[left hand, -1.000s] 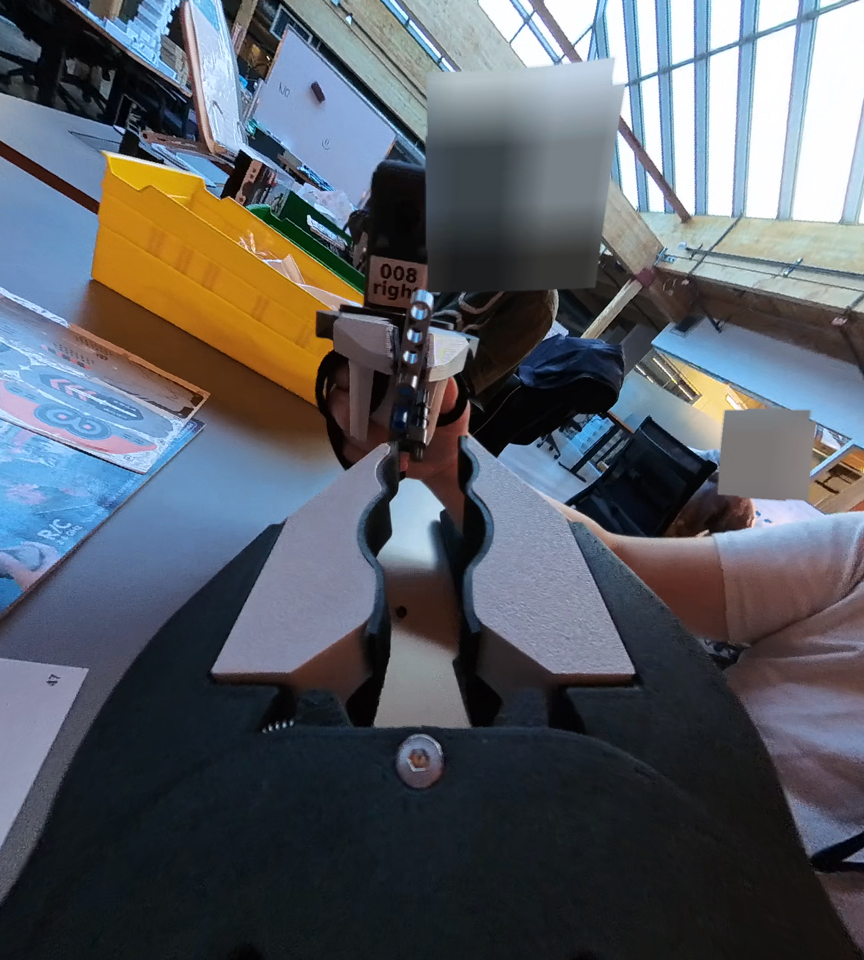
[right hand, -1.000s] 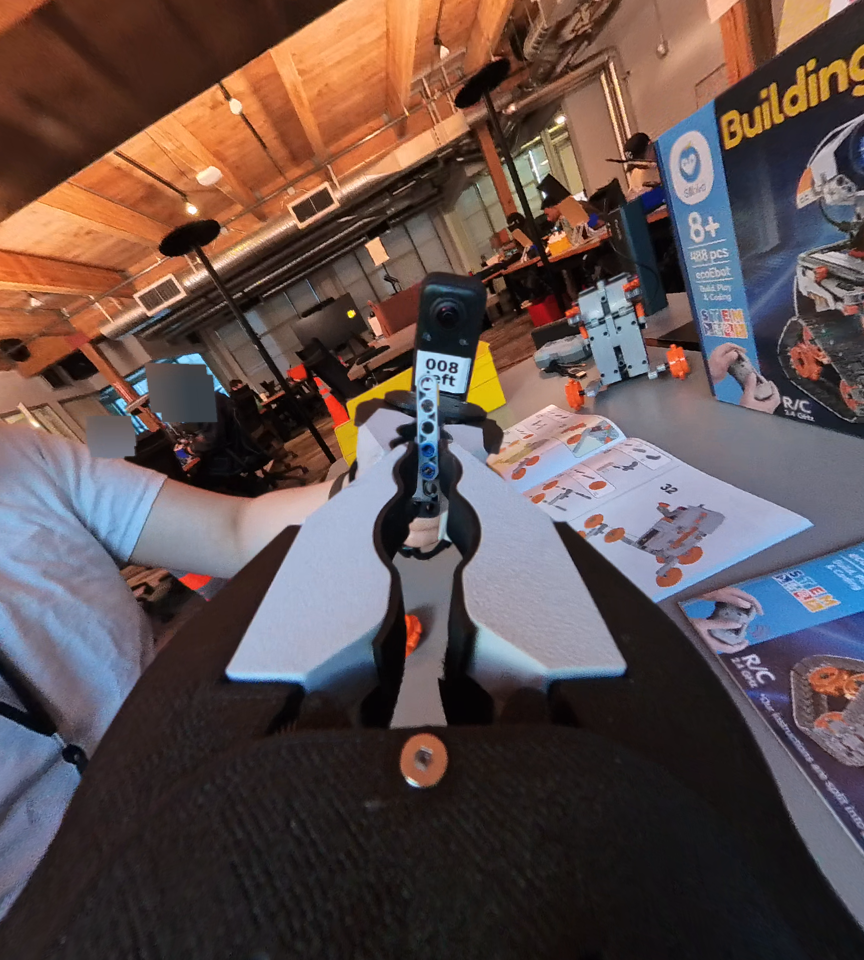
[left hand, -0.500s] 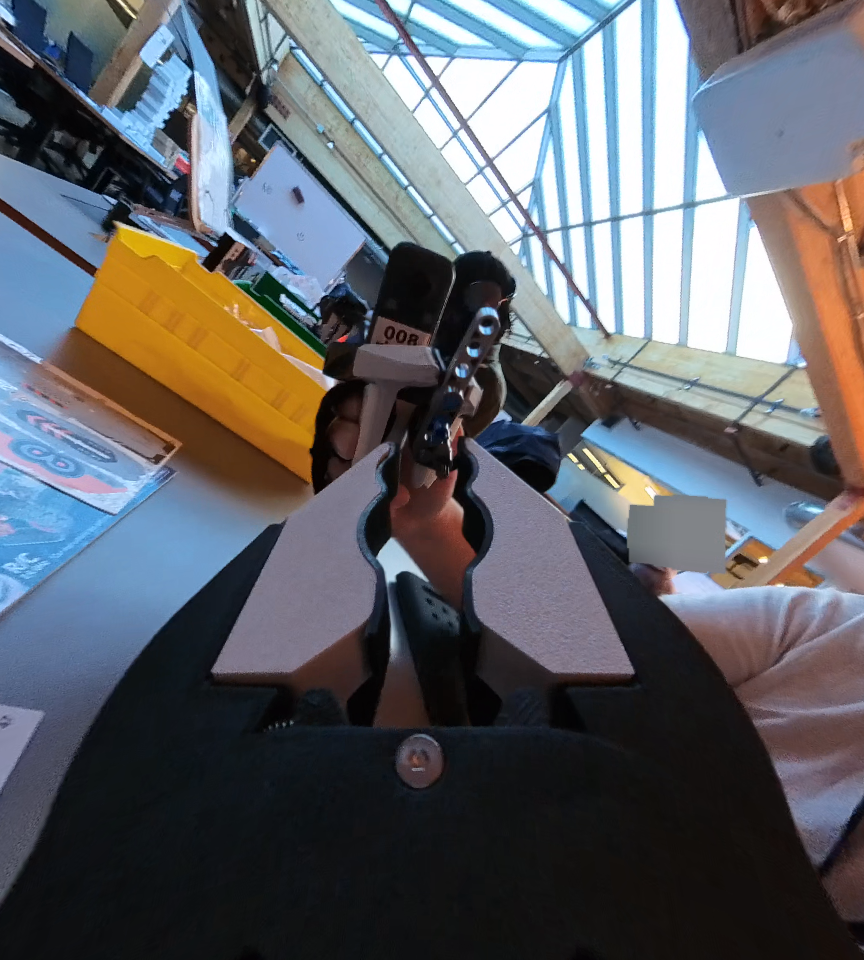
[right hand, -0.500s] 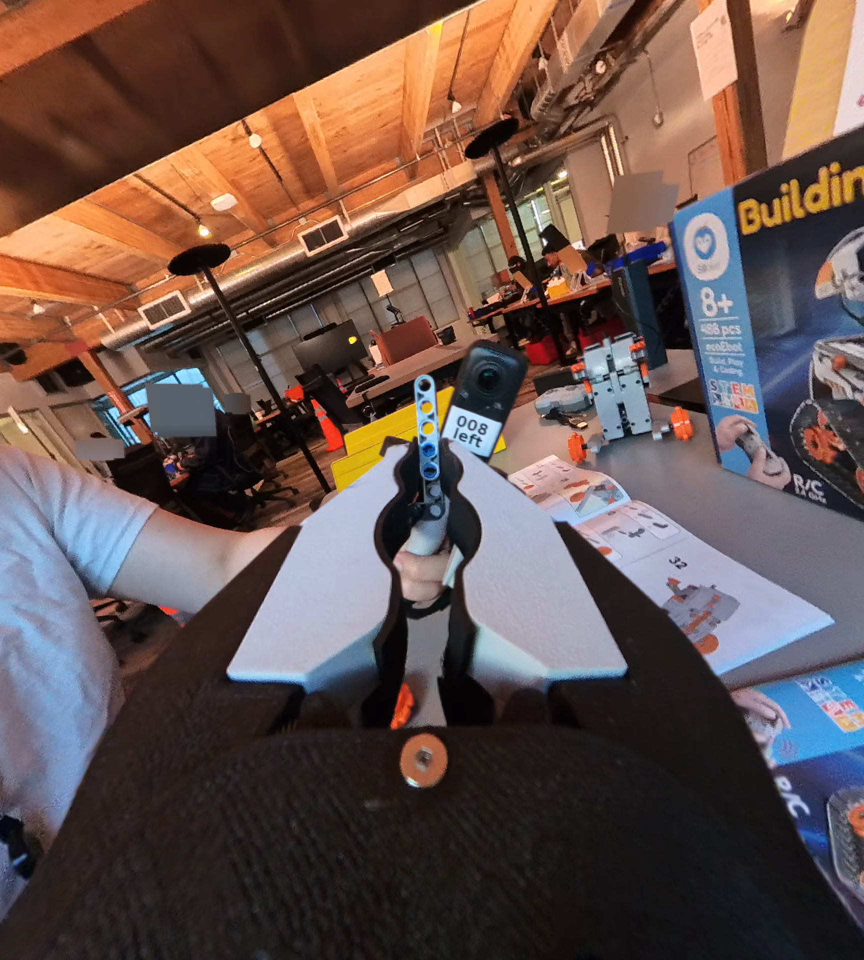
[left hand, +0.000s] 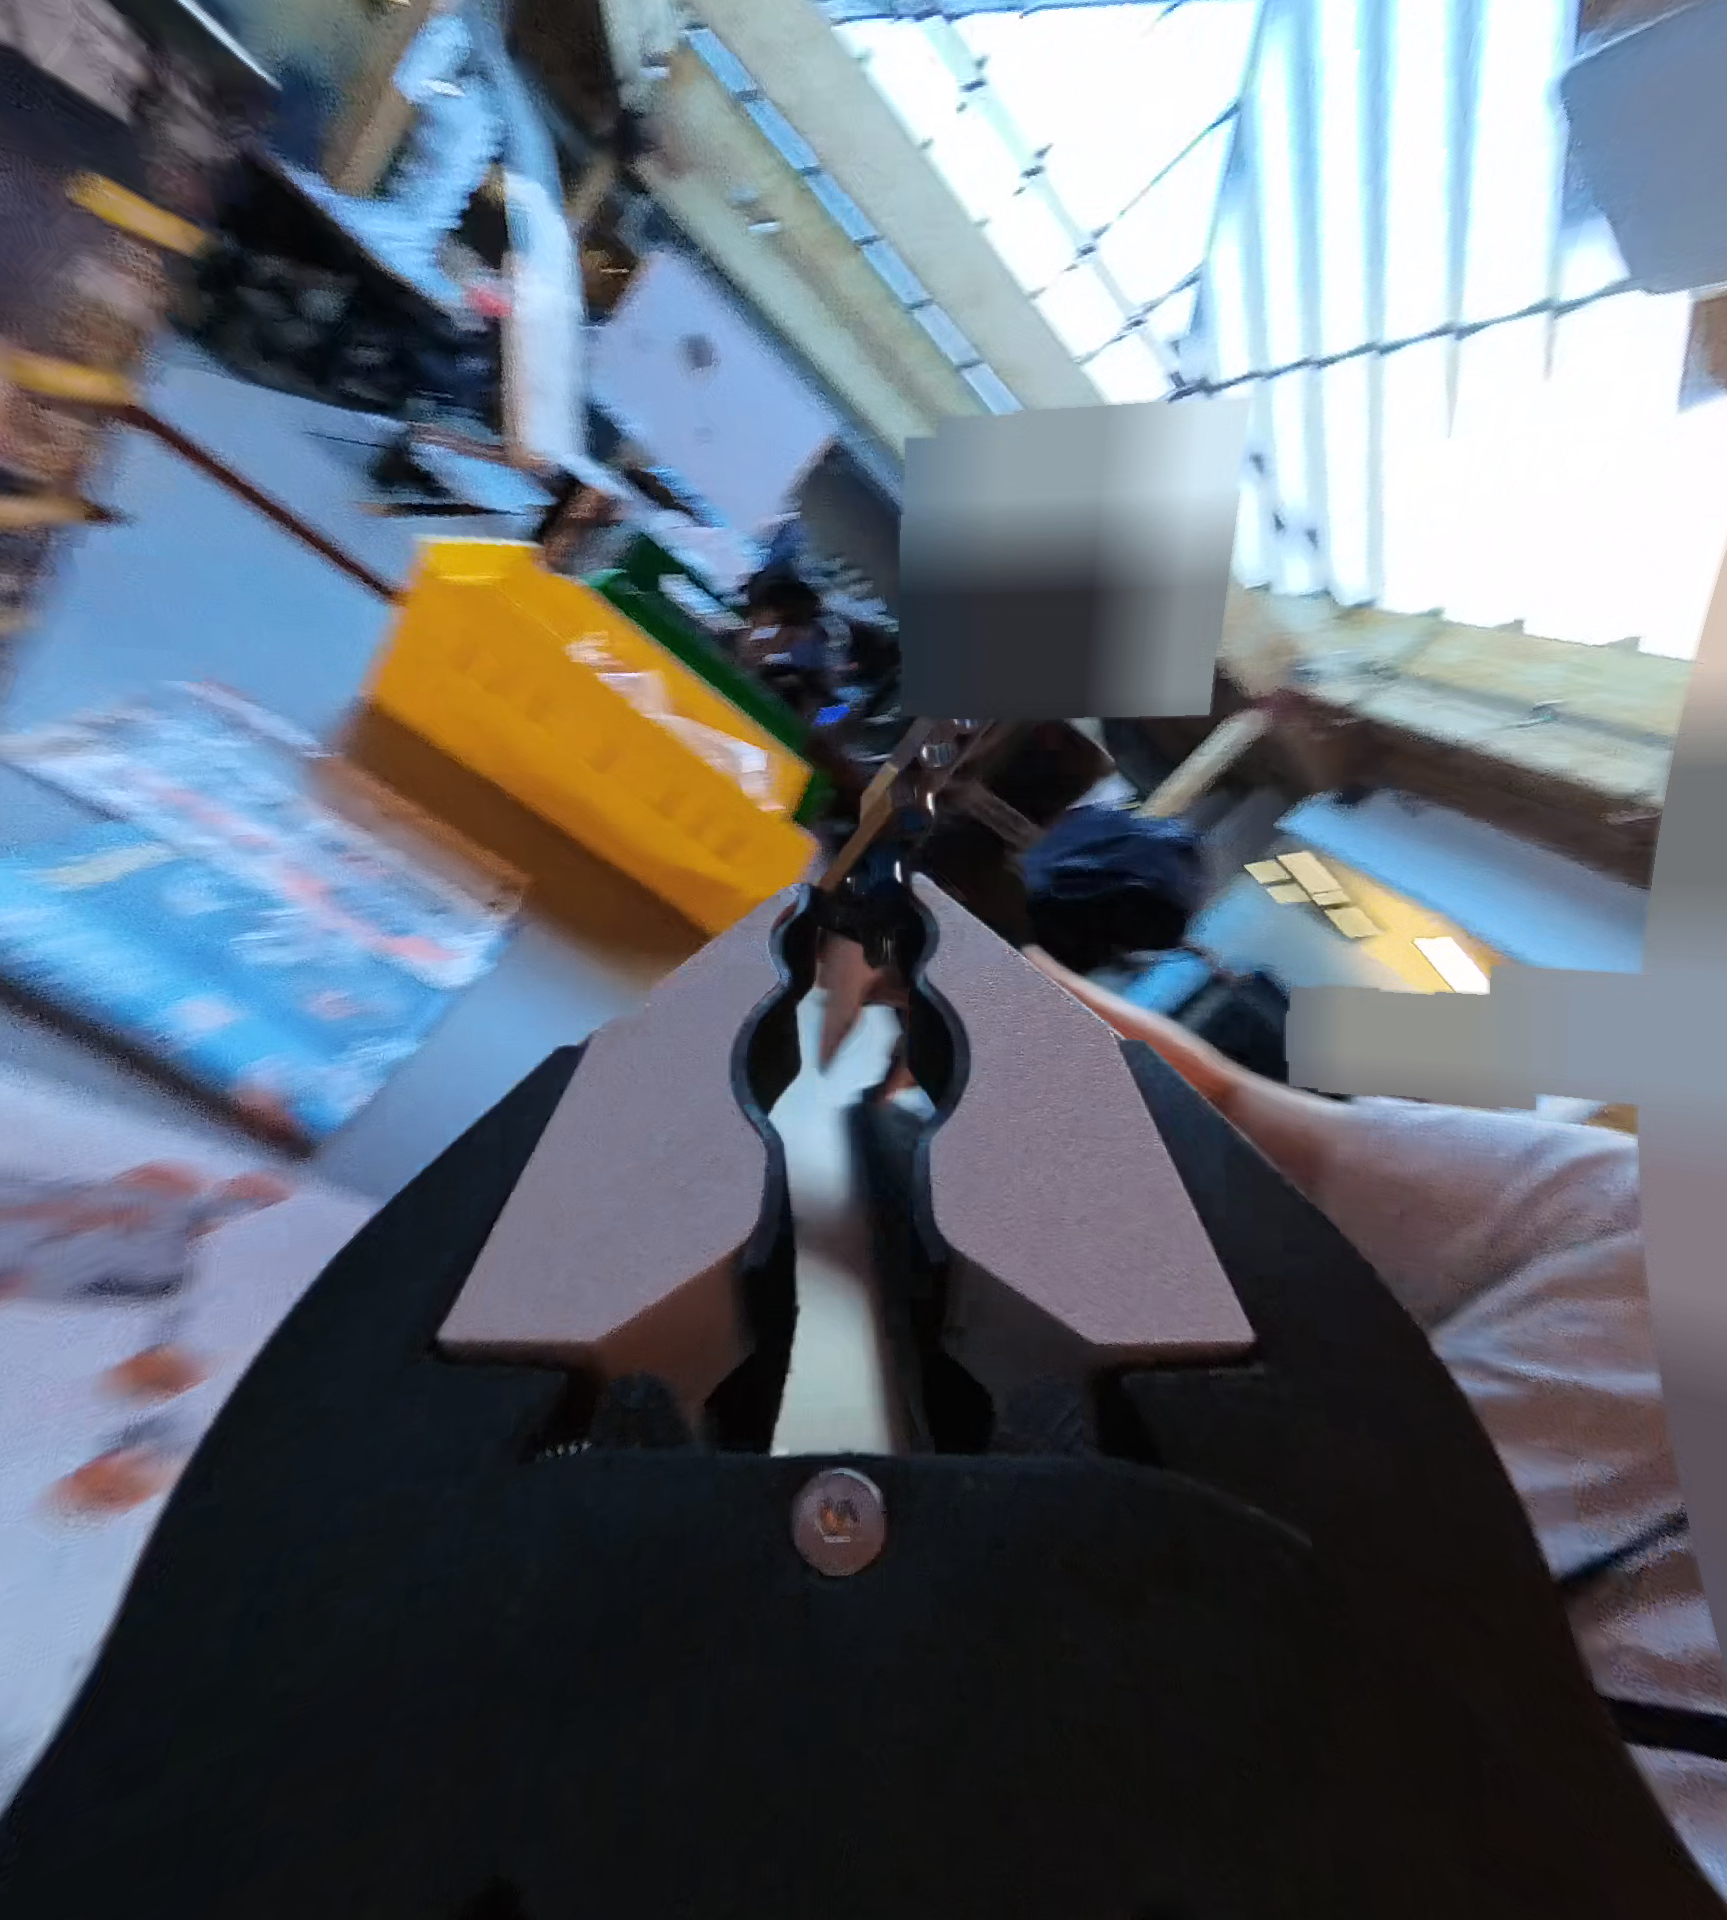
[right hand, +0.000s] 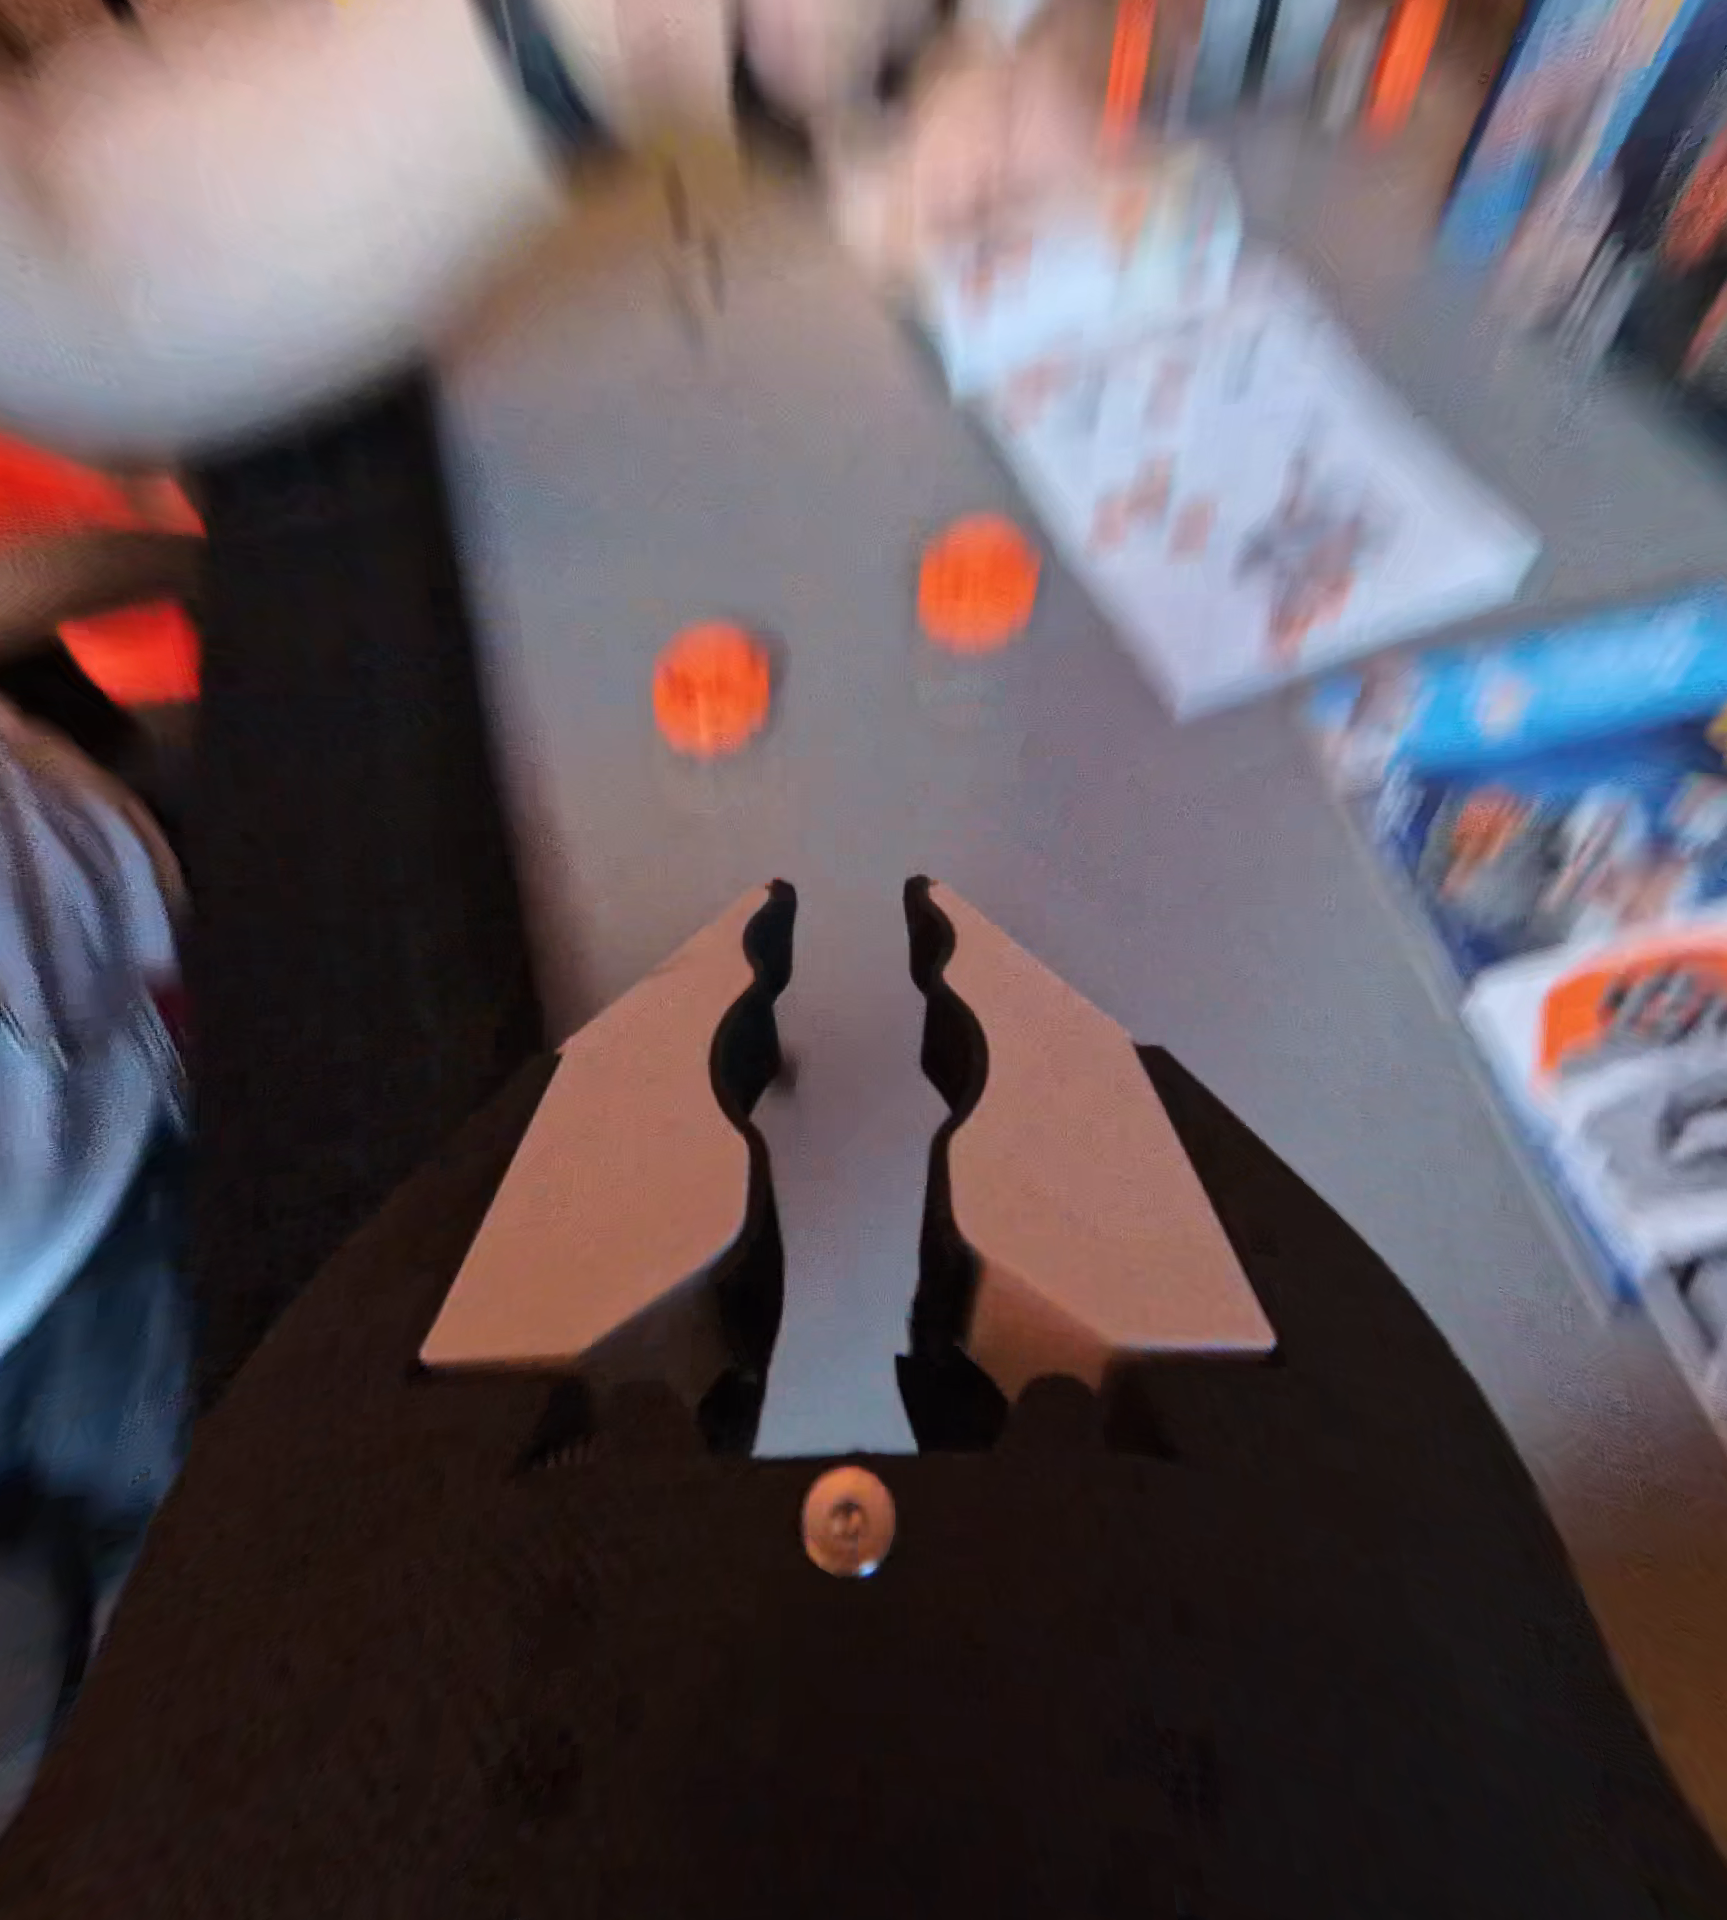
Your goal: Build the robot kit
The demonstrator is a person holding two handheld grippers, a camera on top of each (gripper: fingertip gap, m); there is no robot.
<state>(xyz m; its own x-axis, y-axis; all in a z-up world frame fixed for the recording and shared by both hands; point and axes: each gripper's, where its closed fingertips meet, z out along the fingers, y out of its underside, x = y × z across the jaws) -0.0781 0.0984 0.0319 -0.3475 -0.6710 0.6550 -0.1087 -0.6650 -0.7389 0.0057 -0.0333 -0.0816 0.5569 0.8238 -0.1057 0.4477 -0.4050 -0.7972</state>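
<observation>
My left gripper (left hand: 859, 894) is shut on the lower end of a thin grey holed beam with dark blue pins (left hand: 885, 800). The beam sticks up and to the right beyond the fingertips, in the air above the table edge. My right gripper (right hand: 843, 883) is open by a narrow gap and empty. It points down at the grey table (right hand: 838, 790). Two round orange pieces lie ahead of it, one near left (right hand: 711, 688) and one farther right (right hand: 976, 582). Both views are heavily blurred by motion.
A yellow bin (left hand: 578, 727) with a green bin (left hand: 672, 613) behind it stands on the table. An open instruction booklet (right hand: 1202, 436) and blue printed leaflets (right hand: 1565, 727) lie to the right of the right gripper. A person's white sleeve (left hand: 1461, 1247) is close by. About 20 cm separates my left fingertips from my right.
The beam has passed from my right gripper to my left. The right gripper has opened, let it go and swung down towards the table. The left gripper has closed on it.
</observation>
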